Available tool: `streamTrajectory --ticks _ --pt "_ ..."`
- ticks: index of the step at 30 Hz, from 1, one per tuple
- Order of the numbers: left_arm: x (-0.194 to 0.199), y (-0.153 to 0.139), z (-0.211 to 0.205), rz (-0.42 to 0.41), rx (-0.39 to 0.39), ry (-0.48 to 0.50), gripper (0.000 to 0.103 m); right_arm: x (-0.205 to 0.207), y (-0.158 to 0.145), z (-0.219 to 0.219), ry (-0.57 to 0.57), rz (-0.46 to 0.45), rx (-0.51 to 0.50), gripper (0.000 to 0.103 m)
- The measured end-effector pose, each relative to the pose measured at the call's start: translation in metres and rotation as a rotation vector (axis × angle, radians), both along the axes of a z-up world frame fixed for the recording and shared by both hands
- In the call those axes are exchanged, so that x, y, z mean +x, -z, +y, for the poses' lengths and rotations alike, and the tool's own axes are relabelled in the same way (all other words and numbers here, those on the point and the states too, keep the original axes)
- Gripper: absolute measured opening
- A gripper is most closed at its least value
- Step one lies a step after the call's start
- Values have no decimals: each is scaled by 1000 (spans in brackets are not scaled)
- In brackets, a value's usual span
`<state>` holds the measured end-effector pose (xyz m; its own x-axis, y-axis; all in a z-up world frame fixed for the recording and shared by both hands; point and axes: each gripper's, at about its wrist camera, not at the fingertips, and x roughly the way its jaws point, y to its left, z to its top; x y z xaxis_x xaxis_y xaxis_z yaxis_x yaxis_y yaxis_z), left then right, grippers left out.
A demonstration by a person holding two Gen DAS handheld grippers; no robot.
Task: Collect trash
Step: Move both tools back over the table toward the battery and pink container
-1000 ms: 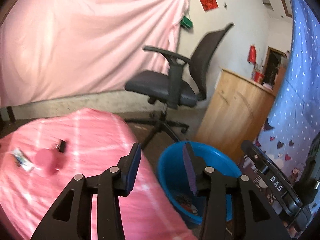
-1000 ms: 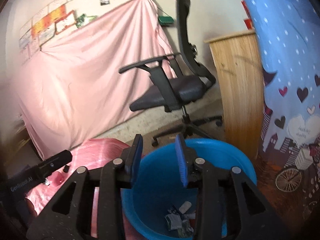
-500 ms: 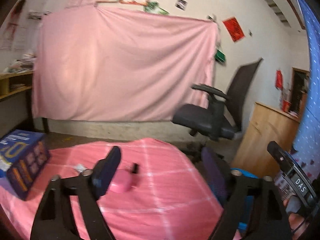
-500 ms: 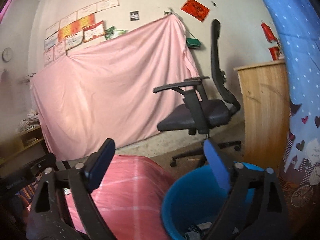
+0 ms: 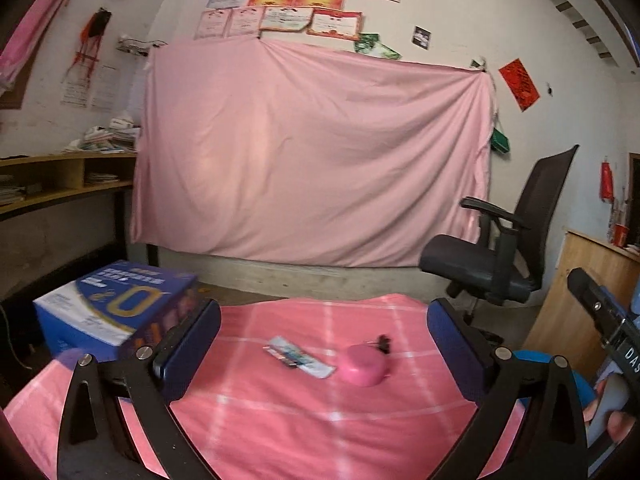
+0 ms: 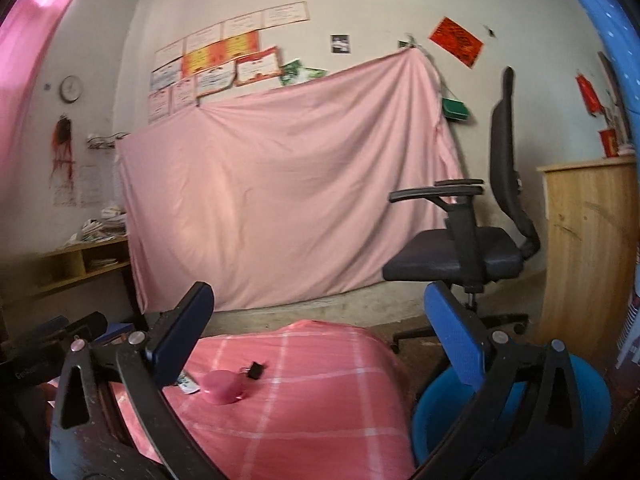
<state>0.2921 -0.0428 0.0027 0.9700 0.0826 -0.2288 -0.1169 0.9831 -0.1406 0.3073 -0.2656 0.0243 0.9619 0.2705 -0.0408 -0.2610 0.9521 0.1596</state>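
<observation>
A flat printed wrapper [image 5: 299, 357] lies on the pink checked table [image 5: 280, 420], next to a pink round lid-like object [image 5: 363, 369] and a small black clip [image 5: 385, 343]. My left gripper [image 5: 323, 344] is wide open and empty, held above the table's near side, with the wrapper between its fingers in view. My right gripper [image 6: 320, 338] is wide open and empty, to the right of the table. The blue bin [image 6: 516, 412] stands on the floor below it, right of the table. The wrapper's corner [image 6: 188, 384], the pink object [image 6: 222, 387] and the clip [image 6: 256, 370] also show in the right wrist view.
A blue printed box [image 5: 116, 308] stands at the table's left end. A black office chair [image 5: 504, 240] and a wooden cabinet [image 6: 592, 248] stand to the right. A pink sheet [image 5: 312, 156] hangs on the back wall. Shelves [image 5: 60, 184] line the left wall.
Both grippers have opened wide and swung left and up from over the blue bin toward the table. The wrapper, pink object and blue box have come into the left view's middle.
</observation>
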Motion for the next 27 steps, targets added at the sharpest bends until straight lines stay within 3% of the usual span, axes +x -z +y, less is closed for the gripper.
streamTrajectory --ticks 11,22,27 --pt "3 28 24 29 43 -55 101 18 15 42 -76 47 -118 103" --pt "48 43 41 178 4 -2 100 51 38 69 -139 194 -207 103" --pt "70 51 48 256 -30 33 86 67 46 82 -179 261 -232 103"
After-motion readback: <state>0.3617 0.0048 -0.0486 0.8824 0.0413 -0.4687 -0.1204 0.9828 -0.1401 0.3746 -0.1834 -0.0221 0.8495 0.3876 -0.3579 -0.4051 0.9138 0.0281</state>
